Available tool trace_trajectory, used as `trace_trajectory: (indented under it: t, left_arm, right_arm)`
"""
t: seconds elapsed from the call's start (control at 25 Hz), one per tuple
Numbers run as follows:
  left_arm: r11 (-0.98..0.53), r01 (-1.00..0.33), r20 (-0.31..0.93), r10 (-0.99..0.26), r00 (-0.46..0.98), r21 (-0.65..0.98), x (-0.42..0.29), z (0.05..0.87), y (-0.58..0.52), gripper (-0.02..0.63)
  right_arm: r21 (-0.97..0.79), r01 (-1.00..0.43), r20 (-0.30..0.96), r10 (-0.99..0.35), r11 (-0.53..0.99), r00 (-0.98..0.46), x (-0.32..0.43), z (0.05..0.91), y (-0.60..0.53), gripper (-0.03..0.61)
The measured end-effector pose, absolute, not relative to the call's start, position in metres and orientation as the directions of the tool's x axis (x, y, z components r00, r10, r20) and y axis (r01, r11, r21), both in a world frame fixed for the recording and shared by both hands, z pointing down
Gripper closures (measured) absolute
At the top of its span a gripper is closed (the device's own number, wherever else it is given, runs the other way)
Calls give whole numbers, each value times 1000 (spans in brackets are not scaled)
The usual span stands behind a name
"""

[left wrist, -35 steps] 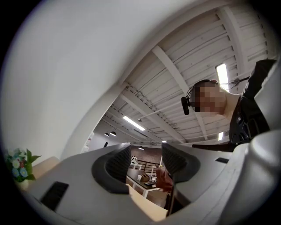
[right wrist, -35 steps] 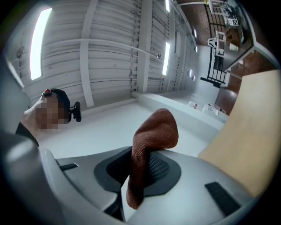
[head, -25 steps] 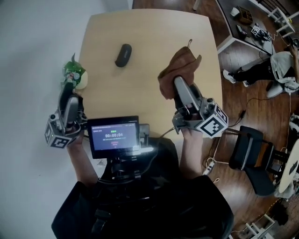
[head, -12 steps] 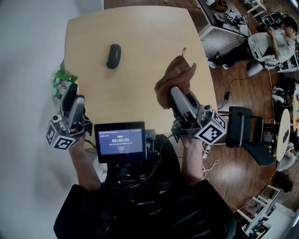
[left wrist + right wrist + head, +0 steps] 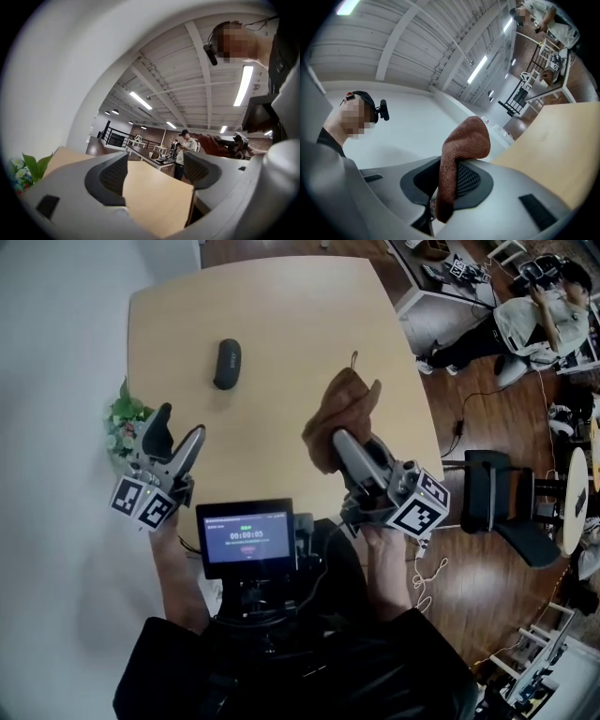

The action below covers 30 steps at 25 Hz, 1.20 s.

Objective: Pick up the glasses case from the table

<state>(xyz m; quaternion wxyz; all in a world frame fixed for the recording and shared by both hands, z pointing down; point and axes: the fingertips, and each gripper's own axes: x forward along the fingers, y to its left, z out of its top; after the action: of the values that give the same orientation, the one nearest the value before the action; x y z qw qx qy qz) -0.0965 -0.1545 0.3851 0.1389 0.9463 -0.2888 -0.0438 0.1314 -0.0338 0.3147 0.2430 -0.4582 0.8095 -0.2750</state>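
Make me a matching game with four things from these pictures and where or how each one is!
1 glasses case
2 brown cloth
3 plant
4 screen

A beside the table's left edge
B pinched in the right gripper's jaws
C lit up with numbers
D lying untouched on the table

Pairs: 1-D, 2-B, 3-A, 4-C

The glasses case (image 5: 227,364) is ringed by bare worktop (image 5: 300,324); only a plant (image 5: 122,420) at the left edge and a brown cloth (image 5: 339,413) are found nearby.
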Motion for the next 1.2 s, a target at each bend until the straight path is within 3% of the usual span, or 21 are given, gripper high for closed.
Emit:
trace_trajectory:
  t: [0.08,0.16,0.44,0.68,1.2]
  left_arm:
    - [-778,-577,60,-582,811,248,-94,400,-164,184]
    - [-761,-619,144,-602,785,192,-95,421,-176,163]
    - [-687,-706,360,-623,694,171,-92,488,-219,147]
    - [-714,-691,526,-547,650,111,-92,501,-249,120]
    - [-689,-723,706,-486,515,53,-75,605,-303,118]
  right_arm:
    - [-685,-587,-145,-870,432,-472,131,320,-38,515]
    - [-700,-563,-155,-862,440,-482,129,323,-44,515]
    - [-717,-530,-183,-856,452,-483,131,323,-57,515]
    - [-759,-491,-189,-867,427,-462,122,294,-58,515]
    - [-778,-524,-138,-908,346,-395,148,315,-52,515]
